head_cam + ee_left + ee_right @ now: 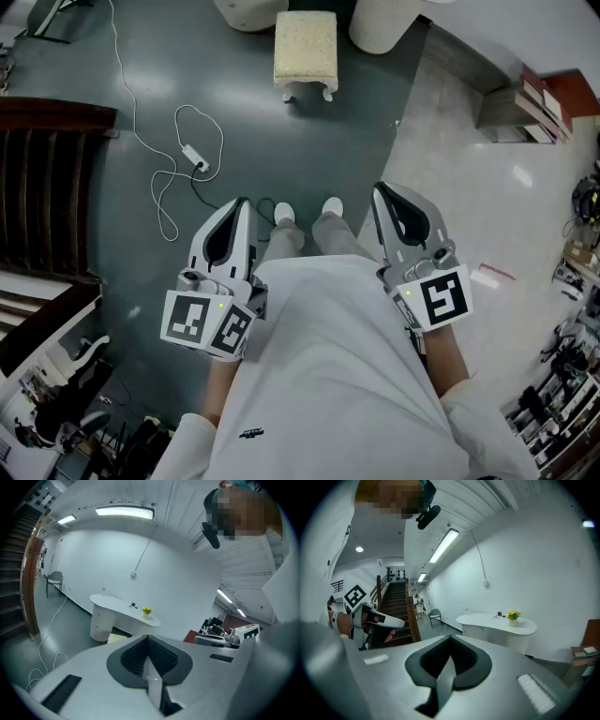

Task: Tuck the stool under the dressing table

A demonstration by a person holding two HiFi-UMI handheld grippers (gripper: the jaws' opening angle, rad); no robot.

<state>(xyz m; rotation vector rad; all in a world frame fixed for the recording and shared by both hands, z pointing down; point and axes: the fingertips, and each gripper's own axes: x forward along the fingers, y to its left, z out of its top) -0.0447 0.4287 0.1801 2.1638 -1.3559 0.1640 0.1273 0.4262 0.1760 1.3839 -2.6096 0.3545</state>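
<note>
Closest in, a person (pixel 328 375) in a white top holds both tools out at waist height. The left gripper (pixel 240 204) has its jaws pressed fully together, the ribbed pads meeting along one seam, with nothing between them and nothing touching them; its own view shows the same at the tips (pixel 147 637). The right gripper (pixel 382 191) is closed likewise, its jaws meeting at the tip (pixel 450 637), and it is also empty. Both point forward and a little downward, well apart from the furniture.

Beyond the person's feet, a white cable (pixel 169 187) loops across the grey-green floor (pixel 122 103) to a power strip (pixel 194 156). A dark wooden staircase (pixel 42 187) runs along the left.

Farther on stands the stool (pixel 305 47): small and rectangular, with a cream, nubbly cushion and short, curved white legs. It stands on the floor in front of the gap between the two rounded white pedestals of the desk (pixel 380 23), out from under the top. In the left gripper view only a cream sliver of it (pixel 117 638) shows beside the left pedestal.

The desk (pixel 123 607) has a long, curved white top (pixel 497 620) and carries a small pot of yellow flowers (pixel 147 611). A chair (pixel 55 578) stands by the far wall.
</note>
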